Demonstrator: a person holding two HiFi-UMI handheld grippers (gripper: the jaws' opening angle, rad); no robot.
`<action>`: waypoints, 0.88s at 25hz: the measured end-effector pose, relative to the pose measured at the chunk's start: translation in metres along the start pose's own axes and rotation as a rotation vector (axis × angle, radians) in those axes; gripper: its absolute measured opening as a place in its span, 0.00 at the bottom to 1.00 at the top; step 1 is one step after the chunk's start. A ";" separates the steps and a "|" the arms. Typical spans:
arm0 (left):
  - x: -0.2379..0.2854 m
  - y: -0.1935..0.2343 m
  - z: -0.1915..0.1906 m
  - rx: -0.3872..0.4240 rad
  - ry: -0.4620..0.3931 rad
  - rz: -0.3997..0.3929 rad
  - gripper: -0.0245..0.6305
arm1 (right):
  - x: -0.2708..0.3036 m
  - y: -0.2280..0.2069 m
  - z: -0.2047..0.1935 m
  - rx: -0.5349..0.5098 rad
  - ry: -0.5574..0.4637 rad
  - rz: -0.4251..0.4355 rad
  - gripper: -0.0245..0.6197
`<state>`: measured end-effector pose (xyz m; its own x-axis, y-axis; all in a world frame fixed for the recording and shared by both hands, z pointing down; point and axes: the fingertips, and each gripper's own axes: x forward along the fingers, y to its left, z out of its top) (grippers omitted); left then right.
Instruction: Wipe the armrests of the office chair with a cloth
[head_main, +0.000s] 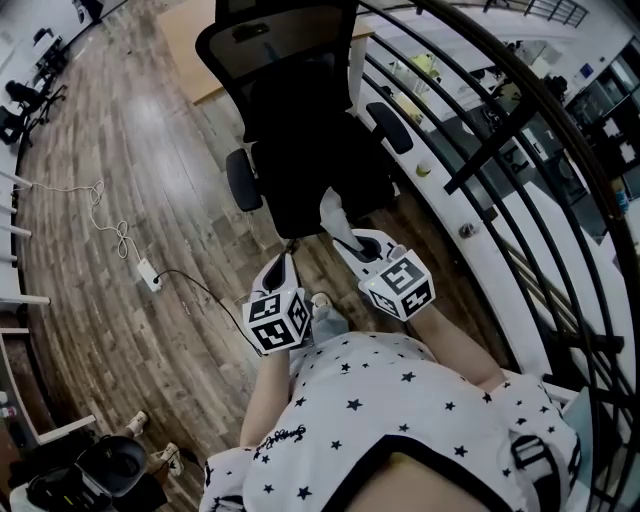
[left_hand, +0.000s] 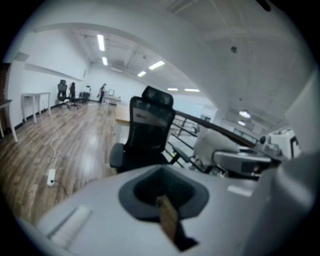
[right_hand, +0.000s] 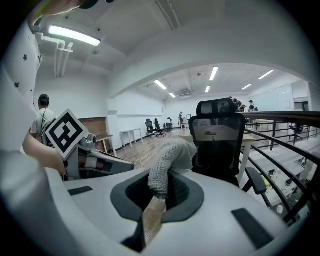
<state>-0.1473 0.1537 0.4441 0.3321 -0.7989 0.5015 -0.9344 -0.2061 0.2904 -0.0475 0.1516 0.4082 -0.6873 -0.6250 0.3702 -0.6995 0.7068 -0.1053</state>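
Observation:
The black office chair (head_main: 300, 130) stands in front of me on the wood floor, its left armrest (head_main: 243, 180) and right armrest (head_main: 390, 127) both bare. My right gripper (head_main: 350, 240) is shut on a pale grey knitted cloth (head_main: 335, 212) that sticks up from its jaws just short of the seat's front edge. The cloth (right_hand: 170, 160) rises in front of the chair (right_hand: 217, 145) in the right gripper view. My left gripper (head_main: 284, 258) hovers beside it, lower left, shut with nothing in it. The left gripper view shows the chair (left_hand: 147, 135) ahead and the cloth (left_hand: 215, 145) to the right.
A black curved railing (head_main: 500, 150) runs close along the right. A power strip (head_main: 150, 275) with a white cable lies on the floor to the left. A wooden desk (head_main: 190, 40) stands behind the chair. Another chair base (head_main: 110, 465) is at the bottom left.

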 end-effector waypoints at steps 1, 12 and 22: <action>0.004 0.005 0.004 0.000 0.003 -0.001 0.04 | 0.008 -0.002 0.003 0.004 0.001 0.000 0.08; 0.045 0.063 0.034 -0.002 0.022 -0.005 0.04 | 0.080 -0.021 0.024 0.011 0.019 -0.003 0.08; 0.059 0.112 0.042 -0.038 0.031 0.046 0.04 | 0.139 -0.020 0.032 -0.018 0.055 0.058 0.08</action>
<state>-0.2374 0.0595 0.4721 0.2928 -0.7891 0.5400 -0.9436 -0.1471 0.2967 -0.1354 0.0398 0.4323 -0.7141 -0.5644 0.4142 -0.6550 0.7474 -0.1110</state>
